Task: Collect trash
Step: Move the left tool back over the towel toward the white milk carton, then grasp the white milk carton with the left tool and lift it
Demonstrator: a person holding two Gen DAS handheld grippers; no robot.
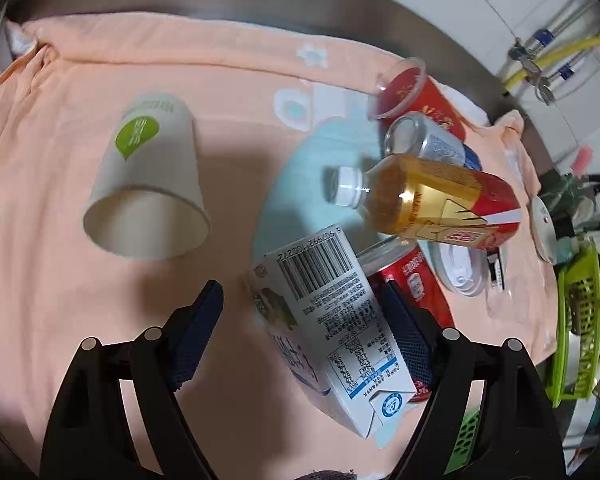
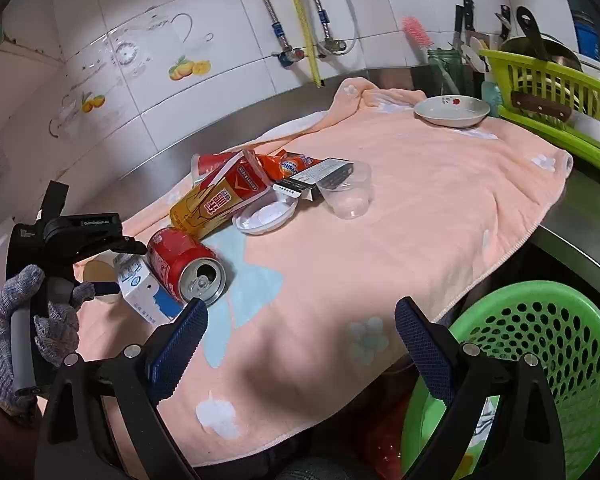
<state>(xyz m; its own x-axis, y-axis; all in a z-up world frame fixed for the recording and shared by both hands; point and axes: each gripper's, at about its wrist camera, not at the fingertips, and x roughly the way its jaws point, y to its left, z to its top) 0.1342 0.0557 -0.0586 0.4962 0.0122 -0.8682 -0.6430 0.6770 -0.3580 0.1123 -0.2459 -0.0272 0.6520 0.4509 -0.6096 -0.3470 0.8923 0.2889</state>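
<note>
A white and blue milk carton (image 1: 332,312) lies on the peach towel (image 1: 100,320) between the fingers of my left gripper (image 1: 304,324). The gripper is open, with a gap at the left pad (image 1: 200,320). In the right wrist view a gloved hand (image 2: 28,328) holds that gripper over the carton (image 2: 140,292). A red can (image 2: 184,264) lies against the carton. Behind it are a tea bottle (image 2: 220,204), a white lid (image 2: 264,216) and a clear cup (image 2: 348,192). A paper cup (image 1: 148,184) lies on its side to the left. My right gripper (image 2: 300,344) hangs open over bare towel, holding nothing.
A round green basket (image 2: 540,360) sits below the counter edge at the lower right. A green dish rack (image 2: 560,92) and a white dish (image 2: 452,110) stand at the far right. A silver can (image 1: 424,140) and a red cup (image 1: 408,88) lie behind the bottle.
</note>
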